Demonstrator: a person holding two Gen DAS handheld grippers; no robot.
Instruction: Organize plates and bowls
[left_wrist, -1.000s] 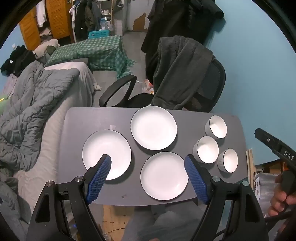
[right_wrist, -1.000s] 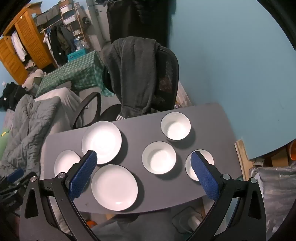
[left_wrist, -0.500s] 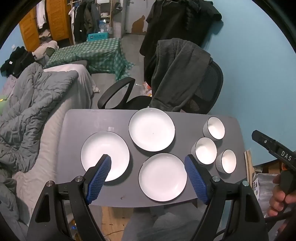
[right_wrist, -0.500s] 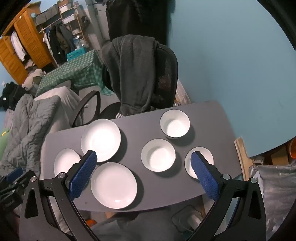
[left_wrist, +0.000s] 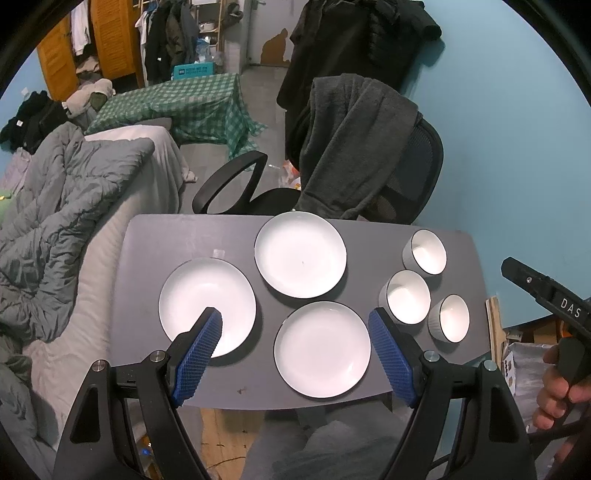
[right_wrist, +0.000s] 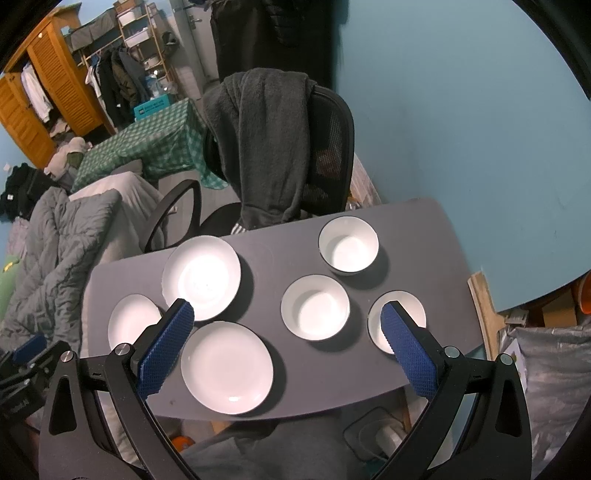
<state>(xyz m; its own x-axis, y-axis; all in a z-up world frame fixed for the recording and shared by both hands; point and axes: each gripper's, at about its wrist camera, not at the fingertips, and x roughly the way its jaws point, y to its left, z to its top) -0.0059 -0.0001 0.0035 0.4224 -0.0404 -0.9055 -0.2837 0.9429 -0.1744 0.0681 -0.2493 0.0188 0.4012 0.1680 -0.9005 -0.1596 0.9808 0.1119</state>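
Three white plates lie flat on a grey table (left_wrist: 147, 243): a left plate (left_wrist: 201, 295), a far plate (left_wrist: 300, 254) and a near plate (left_wrist: 321, 349). Three white bowls stand at the right: far bowl (left_wrist: 426, 252), middle bowl (left_wrist: 406, 296), near bowl (left_wrist: 450, 318). My left gripper (left_wrist: 295, 319) hangs open well above the plates, empty. My right gripper (right_wrist: 286, 308) is open and empty too, high above the middle bowl (right_wrist: 315, 308), with the near plate (right_wrist: 226, 367), far plate (right_wrist: 201, 277), left plate (right_wrist: 131, 325), far bowl (right_wrist: 348, 245) and near bowl (right_wrist: 406, 312) below it.
An office chair (left_wrist: 369, 147) draped with a dark grey garment stands behind the table. A bed with a grey duvet (left_wrist: 55, 206) lies left of it. The blue wall (right_wrist: 461, 110) is close on the right. A hand (left_wrist: 557, 391) holds the other gripper at the right edge.
Both cameras have drawn back slightly and the table looks a little smaller. Plates and bowls have not moved. Both grippers remain open.
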